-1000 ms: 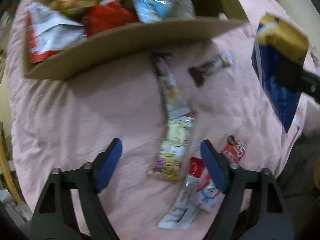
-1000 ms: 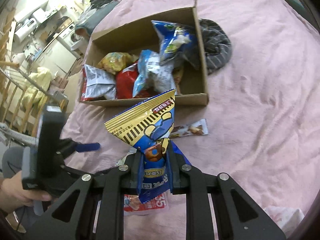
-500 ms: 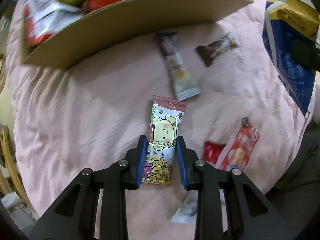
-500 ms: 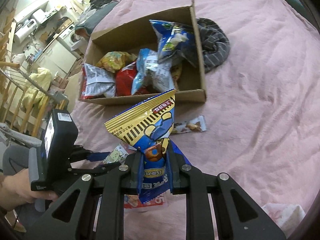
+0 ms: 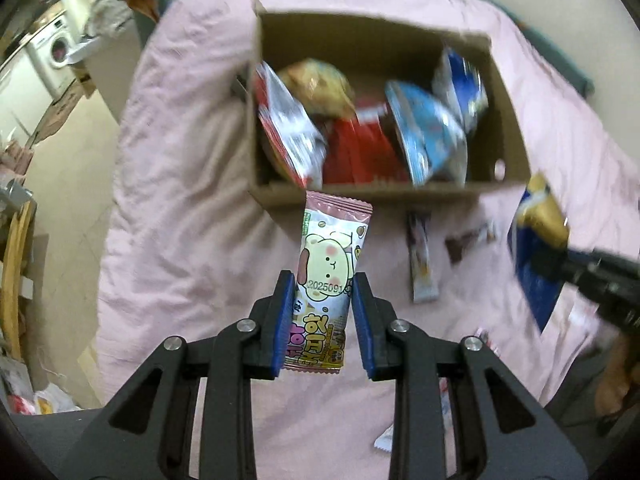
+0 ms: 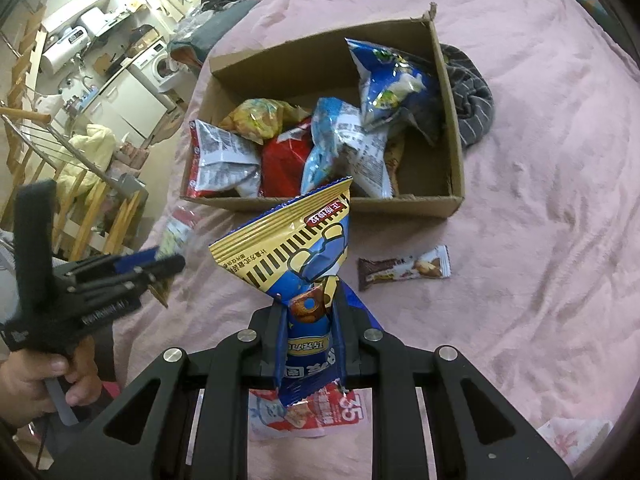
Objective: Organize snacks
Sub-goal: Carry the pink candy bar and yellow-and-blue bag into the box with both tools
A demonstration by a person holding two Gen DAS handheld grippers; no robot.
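The left gripper [image 5: 322, 280] has its jaws closed on a pink snack packet [image 5: 330, 264] printed with a cartoon bear; they have just been closing, and the packet now sits pinched between the blue pads, lifted clear of the pink bed cover [image 5: 180, 200]. The packet's top edge lies just in front of the near wall of the cardboard box [image 5: 360, 196].

The right gripper [image 6: 306, 300] has its jaws nearly shut on the lower part of a blue and yellow chip bag [image 6: 296, 240], which stands upright above them, its yellow top fanning out toward the box [image 6: 452, 140].

Inside the box, bags stand packed along the near side: a red and white one at the left, a yellow one behind it, a red bag [image 6: 286, 160] in the middle, and two blue ones to the right. The far right corner shows bare cardboard.

On the bed, near the box, lies a brown chocolate bar [image 6: 404, 268]. A long thin bar [image 5: 420, 256] lies just left of it in the left wrist view. A red and white packet [image 6: 316, 412] lies under the right gripper. A grey striped cloth [image 6: 472, 100] sits against the right wall of the box.
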